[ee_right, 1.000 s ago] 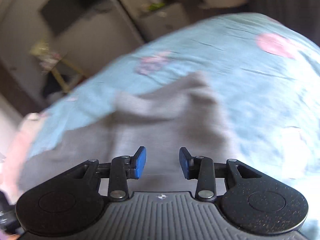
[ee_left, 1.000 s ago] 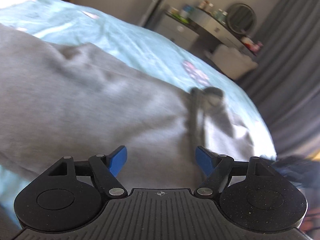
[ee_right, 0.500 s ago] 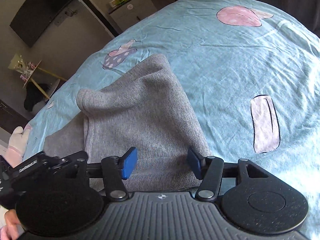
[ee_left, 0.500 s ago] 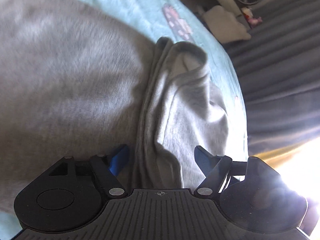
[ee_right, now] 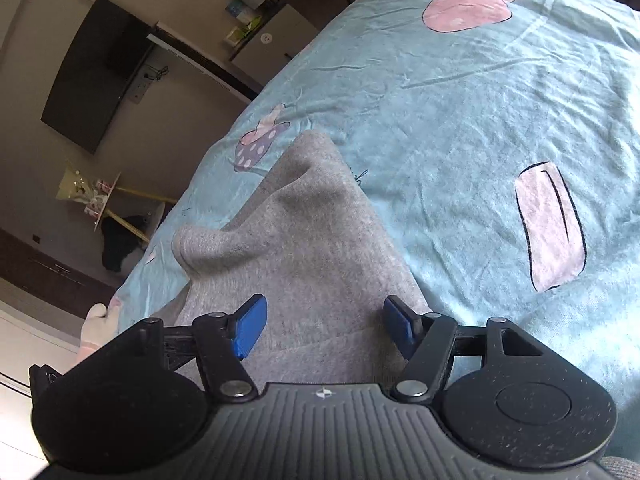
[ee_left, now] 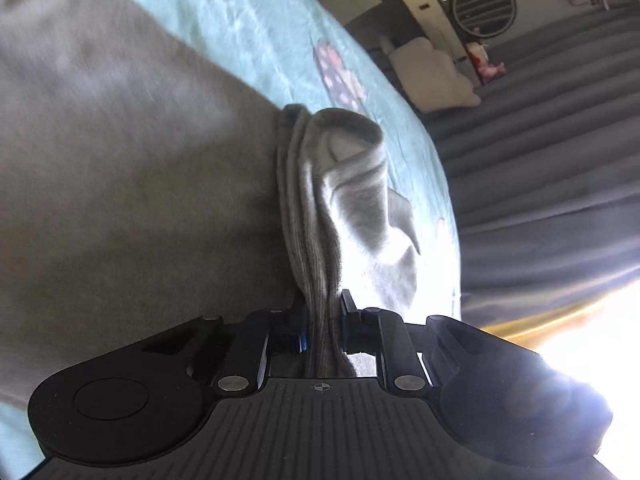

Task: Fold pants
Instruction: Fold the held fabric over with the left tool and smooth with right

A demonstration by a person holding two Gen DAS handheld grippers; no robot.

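Observation:
Grey knit pants (ee_left: 120,184) lie spread on a light blue bedsheet (ee_left: 248,32). My left gripper (ee_left: 322,320) is shut on a bunched ribbed edge of the pants (ee_left: 316,264), which stands up as a fold between the fingers. In the right wrist view the pants (ee_right: 312,256) lie partly doubled over, with a raised fold at their left. My right gripper (ee_right: 324,326) is open, its blue pads (ee_right: 250,326) spread just above the grey fabric near its closest edge.
The bedsheet (ee_right: 480,120) has pink and purple cartoon prints. Beyond the bed are dark grey curtains (ee_left: 560,160), a cabinet with a round fan (ee_left: 484,6), a wall TV (ee_right: 88,76), and a small yellow-legged table (ee_right: 104,200). Bright glare fills the left view's lower right.
My left gripper has closed on the bunched pants edge, which it straddled open half a second ago. My right gripper has opened wider over the pants.

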